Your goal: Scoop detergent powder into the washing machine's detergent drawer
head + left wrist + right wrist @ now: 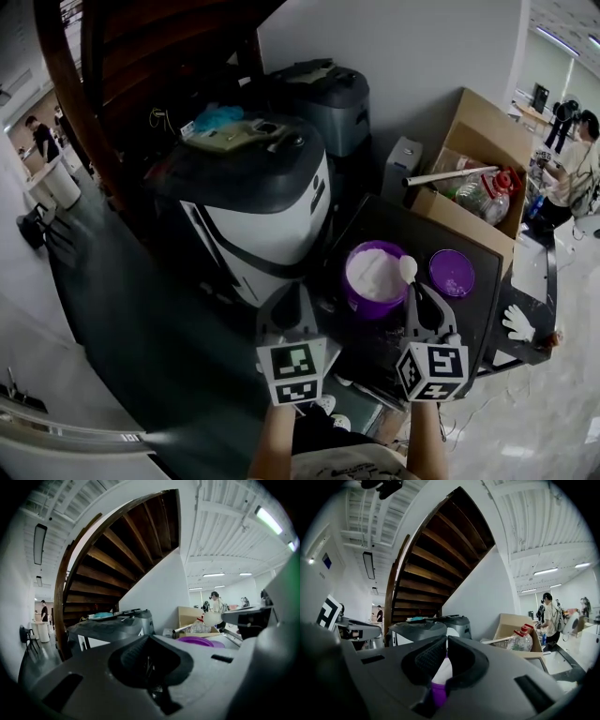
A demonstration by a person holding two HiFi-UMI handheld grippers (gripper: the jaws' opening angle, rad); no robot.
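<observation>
A purple tub [375,278] full of white detergent powder stands on a black table [483,309], with its purple lid [452,273] lying to the right. My right gripper [417,292] is shut on a scoop's purple-and-white handle [439,674]. The white scoop bowl [409,268] is raised at the tub's right rim. My left gripper [292,292] is shut with nothing in it, between the tub and the black-topped white washing machine [258,192]. The scoop bowl [212,618] also shows in the left gripper view. I cannot make out the detergent drawer.
A second grey machine [323,98] stands behind the washer. An open cardboard box [480,155] with bottles sits at the table's back right. A white glove [517,323] lies at the right edge. A wooden staircase [112,84] curves overhead on the left, and a person [577,164] stands at far right.
</observation>
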